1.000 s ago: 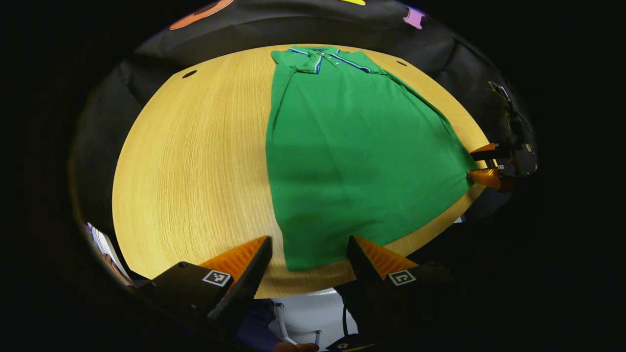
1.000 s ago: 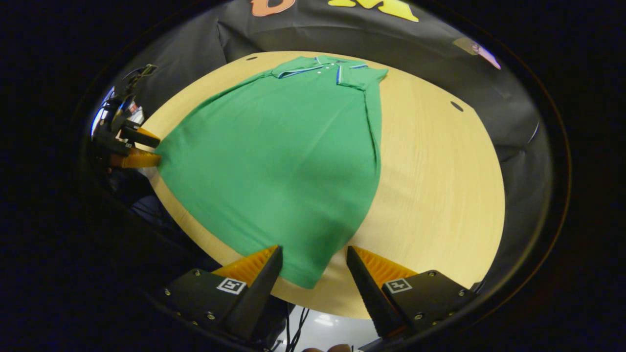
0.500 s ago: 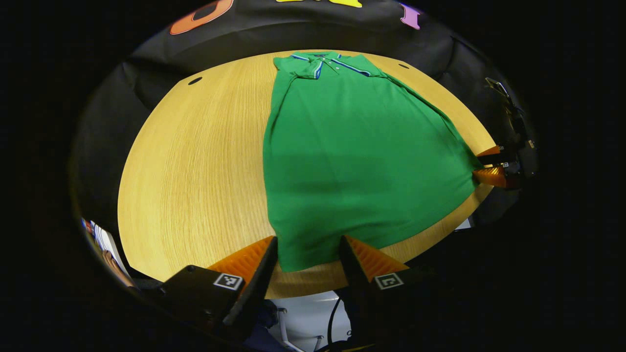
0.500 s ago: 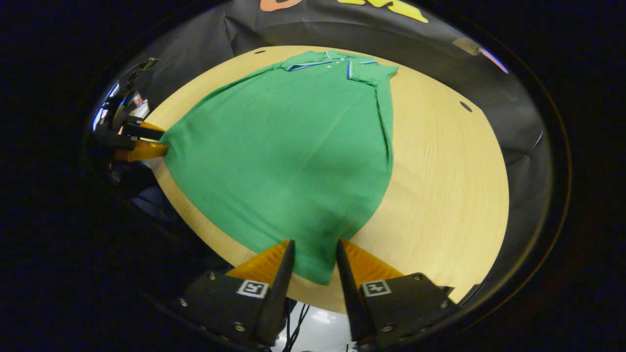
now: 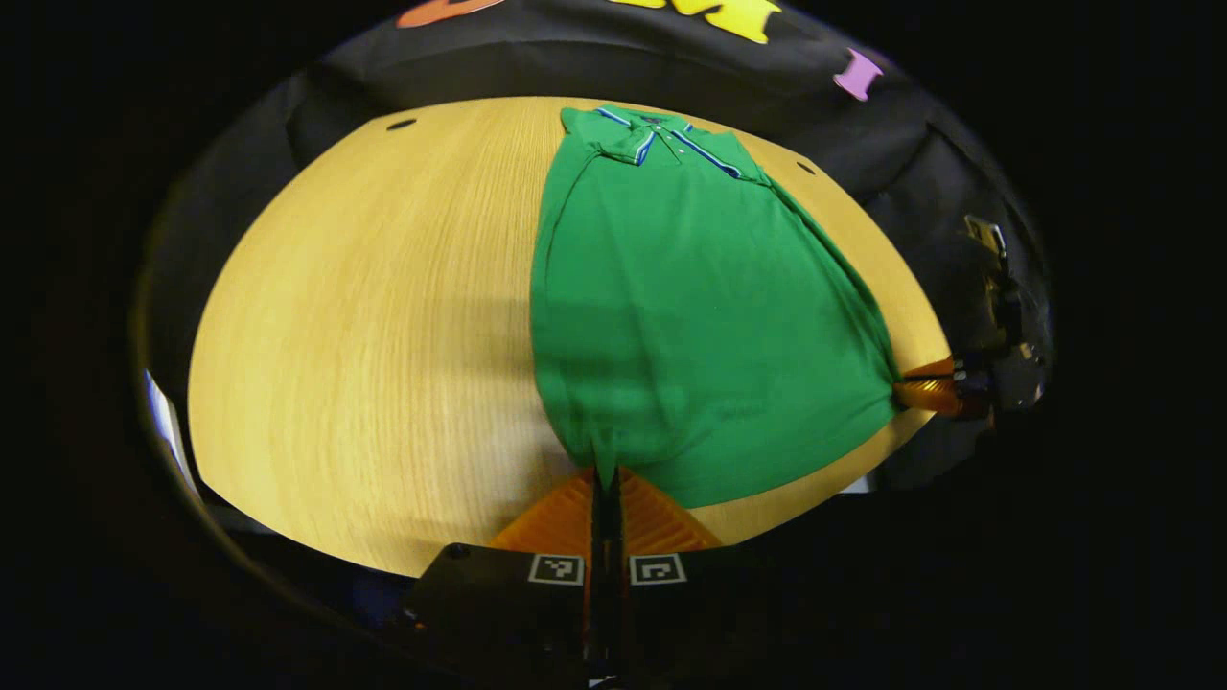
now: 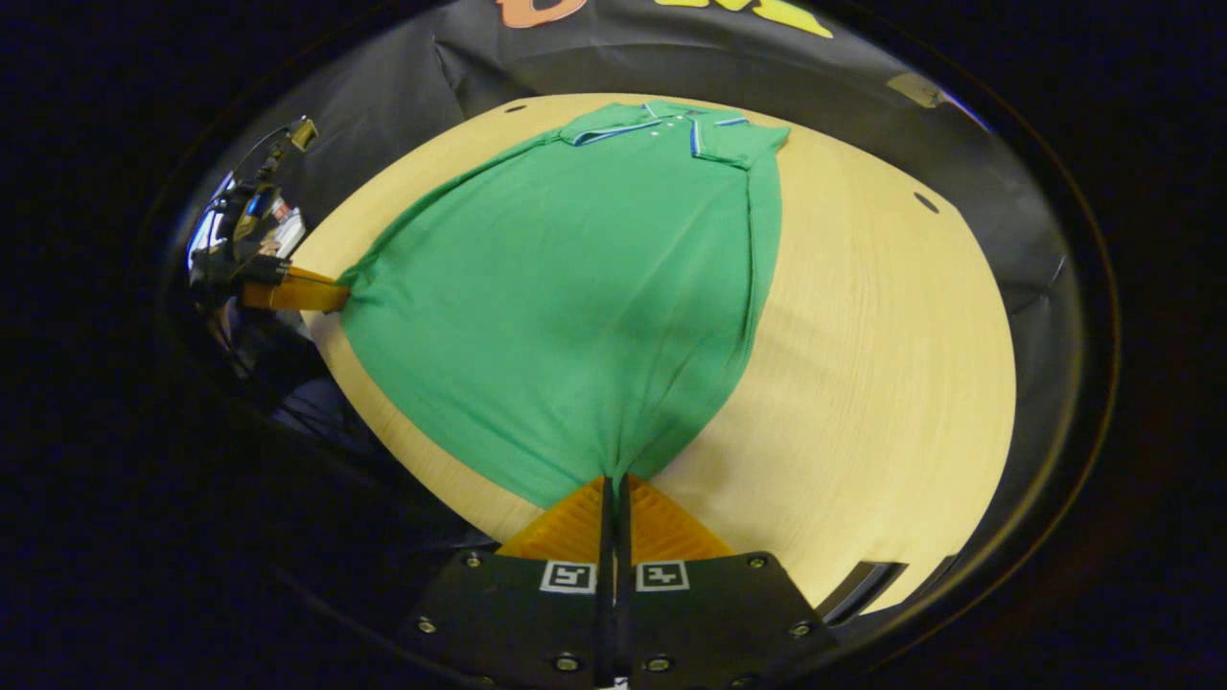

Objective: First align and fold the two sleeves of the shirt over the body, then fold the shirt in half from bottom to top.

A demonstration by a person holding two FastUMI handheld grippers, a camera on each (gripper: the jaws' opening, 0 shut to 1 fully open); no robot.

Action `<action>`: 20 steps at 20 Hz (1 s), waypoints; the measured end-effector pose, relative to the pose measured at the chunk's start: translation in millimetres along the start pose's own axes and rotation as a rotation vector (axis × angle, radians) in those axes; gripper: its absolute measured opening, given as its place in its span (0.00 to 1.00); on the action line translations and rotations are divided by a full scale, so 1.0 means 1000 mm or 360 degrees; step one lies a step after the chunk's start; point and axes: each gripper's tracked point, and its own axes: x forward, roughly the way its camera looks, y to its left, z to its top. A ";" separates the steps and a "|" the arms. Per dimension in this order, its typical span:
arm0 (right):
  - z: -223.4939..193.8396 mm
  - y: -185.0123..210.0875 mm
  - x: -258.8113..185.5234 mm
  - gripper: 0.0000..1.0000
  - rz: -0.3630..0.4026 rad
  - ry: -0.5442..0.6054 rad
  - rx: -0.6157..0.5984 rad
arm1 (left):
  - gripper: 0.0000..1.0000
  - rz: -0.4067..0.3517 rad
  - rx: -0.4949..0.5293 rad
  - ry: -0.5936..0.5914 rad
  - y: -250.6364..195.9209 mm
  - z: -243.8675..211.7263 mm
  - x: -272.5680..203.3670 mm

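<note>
Green shirt (image 5: 690, 316) lies flat on the wooden surface (image 5: 383, 335); we see our left tool (image 5: 604, 484) and right tool (image 6: 613, 484) each clamped together on one bottom corner of it.

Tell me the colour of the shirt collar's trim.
Blue and white stripes edge the green polo shirt's collar, clearest in the right gripper view.
</note>
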 end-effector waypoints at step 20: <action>0.124 -0.039 -0.076 0.01 0.0239 -0.0326 0.0387 | 0.03 -0.0229 0.0128 -0.0322 -0.029 0.136 -0.059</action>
